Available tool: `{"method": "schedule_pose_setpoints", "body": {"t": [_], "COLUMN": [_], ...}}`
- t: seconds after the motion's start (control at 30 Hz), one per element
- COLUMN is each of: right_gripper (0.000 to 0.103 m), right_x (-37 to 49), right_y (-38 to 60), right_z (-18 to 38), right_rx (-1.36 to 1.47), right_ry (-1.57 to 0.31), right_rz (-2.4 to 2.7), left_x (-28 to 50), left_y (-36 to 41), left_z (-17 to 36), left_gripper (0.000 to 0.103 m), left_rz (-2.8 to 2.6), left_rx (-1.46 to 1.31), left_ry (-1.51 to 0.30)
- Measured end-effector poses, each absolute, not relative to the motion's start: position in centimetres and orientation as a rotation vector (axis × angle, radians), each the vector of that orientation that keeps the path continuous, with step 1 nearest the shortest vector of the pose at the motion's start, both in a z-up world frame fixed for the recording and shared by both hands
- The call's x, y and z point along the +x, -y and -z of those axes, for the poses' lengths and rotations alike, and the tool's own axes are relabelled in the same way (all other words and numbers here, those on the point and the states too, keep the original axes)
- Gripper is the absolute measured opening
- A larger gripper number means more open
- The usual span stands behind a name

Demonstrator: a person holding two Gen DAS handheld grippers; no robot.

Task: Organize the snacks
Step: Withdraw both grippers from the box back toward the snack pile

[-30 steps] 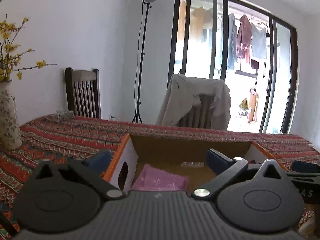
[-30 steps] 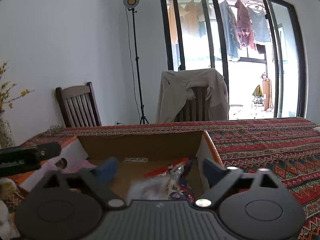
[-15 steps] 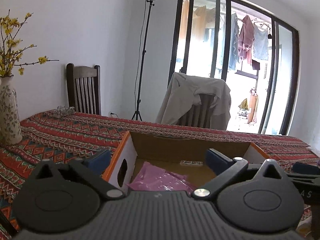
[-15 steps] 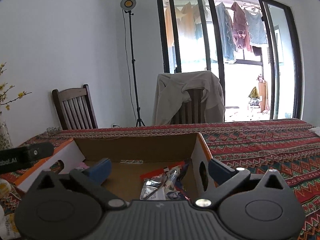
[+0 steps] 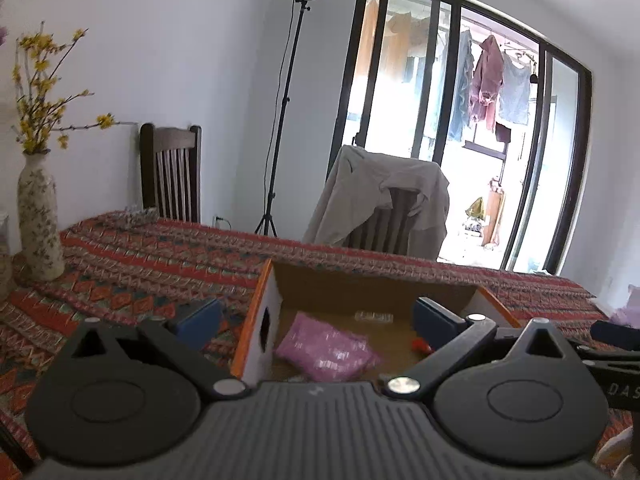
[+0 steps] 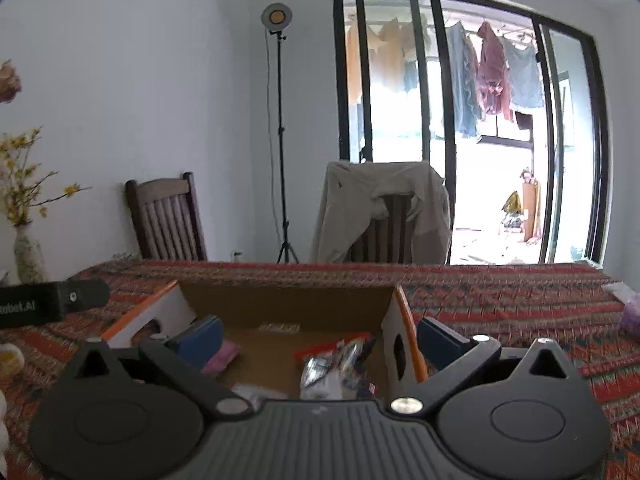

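Note:
An open cardboard box [image 5: 372,288] with orange rims stands on the patterned tablecloth; it also shows in the right wrist view [image 6: 288,304]. A pink snack bag [image 5: 326,354] lies on its floor at the left. Silver and red snack packets [image 6: 340,364] lie at its right. My left gripper [image 5: 316,320] is open and empty, its jaws astride the box's left wall. My right gripper [image 6: 320,336] is open and empty, its jaws astride the box's right wall.
A vase [image 5: 38,224] with yellow flowers stands on the table at the left. Two chairs [image 5: 172,172] stand behind the table, one draped with a jacket [image 5: 380,200]. A pale purple bag [image 6: 630,312] lies at the far right of the table.
Both grippers have risen and drawn back a little from the box. The right gripper let go of the silver packets, which now lie in the box.

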State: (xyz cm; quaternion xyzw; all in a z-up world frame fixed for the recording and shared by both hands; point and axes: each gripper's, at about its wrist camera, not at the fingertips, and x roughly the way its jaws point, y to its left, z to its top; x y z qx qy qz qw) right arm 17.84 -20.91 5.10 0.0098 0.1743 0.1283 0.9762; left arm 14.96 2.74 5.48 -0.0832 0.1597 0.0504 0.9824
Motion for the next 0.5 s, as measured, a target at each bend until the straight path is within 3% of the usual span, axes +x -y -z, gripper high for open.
{"method": "schedule_pose_setpoints", "body": {"t": [0.5], "right_gripper": [0.103], "right_x": [8.7], "right_y": [21.3], "right_z": [-1.9], "right_rx": [-0.005], "right_ry": [-0.463], "right_rz": [-0.293], "left_x": [5.8], "left_y": [-4.7], "left_z": [-0.7], "left_gripper": [0.103], "left_rz": [-0.064], "left_rx": [-0.132], "left_ry": [-0.459]}}
